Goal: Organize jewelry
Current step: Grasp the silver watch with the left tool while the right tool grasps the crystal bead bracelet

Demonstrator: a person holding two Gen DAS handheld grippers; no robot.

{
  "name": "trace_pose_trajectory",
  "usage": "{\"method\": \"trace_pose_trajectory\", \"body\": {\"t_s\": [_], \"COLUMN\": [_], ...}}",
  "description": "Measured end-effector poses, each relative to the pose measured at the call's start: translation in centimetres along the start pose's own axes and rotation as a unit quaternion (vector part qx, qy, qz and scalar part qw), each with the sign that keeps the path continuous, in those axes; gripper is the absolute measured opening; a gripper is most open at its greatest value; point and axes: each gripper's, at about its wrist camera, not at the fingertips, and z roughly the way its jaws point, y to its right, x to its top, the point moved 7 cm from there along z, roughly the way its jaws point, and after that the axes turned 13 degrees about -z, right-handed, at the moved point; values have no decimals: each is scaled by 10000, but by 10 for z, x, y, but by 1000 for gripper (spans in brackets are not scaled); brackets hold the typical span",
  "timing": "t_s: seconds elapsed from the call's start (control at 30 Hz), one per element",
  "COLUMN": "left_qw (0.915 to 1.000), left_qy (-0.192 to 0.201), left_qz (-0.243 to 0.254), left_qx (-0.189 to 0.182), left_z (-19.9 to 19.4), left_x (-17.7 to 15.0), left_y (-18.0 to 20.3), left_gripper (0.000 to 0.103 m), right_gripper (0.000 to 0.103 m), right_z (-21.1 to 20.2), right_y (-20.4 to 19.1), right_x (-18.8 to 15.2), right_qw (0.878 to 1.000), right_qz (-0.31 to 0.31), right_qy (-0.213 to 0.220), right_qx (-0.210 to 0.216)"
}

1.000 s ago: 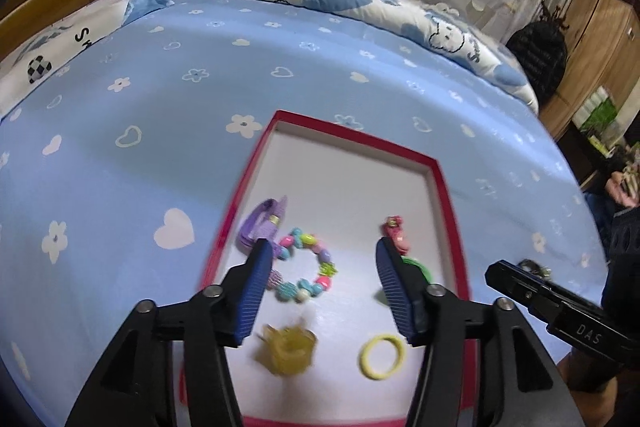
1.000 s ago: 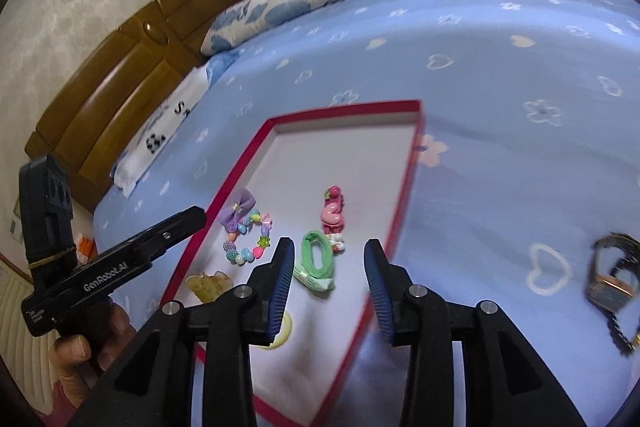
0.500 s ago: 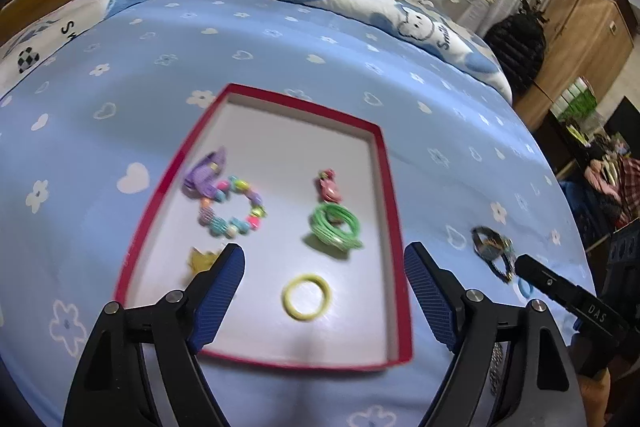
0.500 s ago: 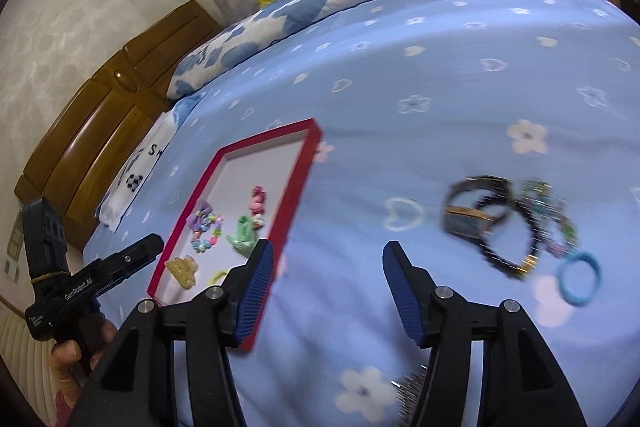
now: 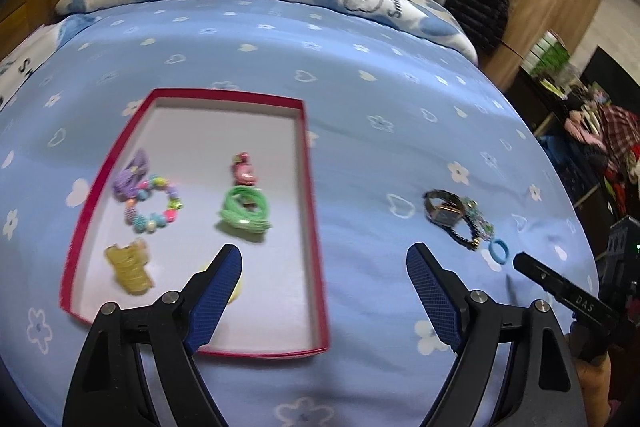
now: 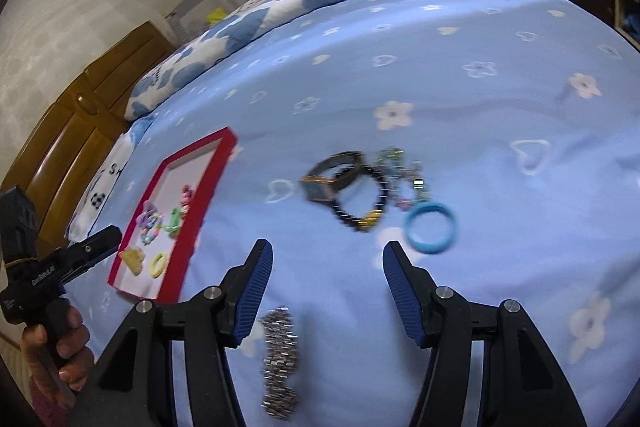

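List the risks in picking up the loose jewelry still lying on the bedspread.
The watch, black bead bracelet and charm bracelet overlap, so the open right gripper may lift several together. The silver chain lies close under its fingers and could get dragged. The soft bedspread may bunch between the pads.

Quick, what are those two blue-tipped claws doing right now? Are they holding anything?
Left gripper: open, holding nothing, above the bedsheet.
Right gripper: open, holding nothing, above the bedsheet.

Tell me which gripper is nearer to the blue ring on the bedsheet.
Right. The right gripper hovers just short of the blue ring, open. The left gripper hangs farther off, over the red tray's edge.
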Motion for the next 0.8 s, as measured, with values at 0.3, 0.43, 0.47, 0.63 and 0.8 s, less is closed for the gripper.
{"method": "trace_pose_trajectory", "body": {"t_s": [0.3,0.43,0.47,0.63,0.8], "left_qw": [9981,9970,9968,9947,9930], "left_qy": [-285,-427,-441,-571,-759], "left_qz": [522,624,644,829,879], "left_qx": [-128,-169,-167,-190,-215], "left_z": [31,50,54,80,110], "left_x": [4,8,9,11,11], "left_y": [47,63,67,87,103], "left_gripper": [85,85,85,85,85], "right_gripper": [59,58,58,45,33], "right_z": [-8,-2,0,11,27], "right_y": [32,42,44,51,57], "right_x": [8,10,11,17,23], "right_qw": [9997,9997,9997,9995,9988], "right_qz": [78,63,58,-57,-189], "right_qy": [84,-20,-45,-174,-354], "right_qx": [-203,-227,-234,-252,-263]}}
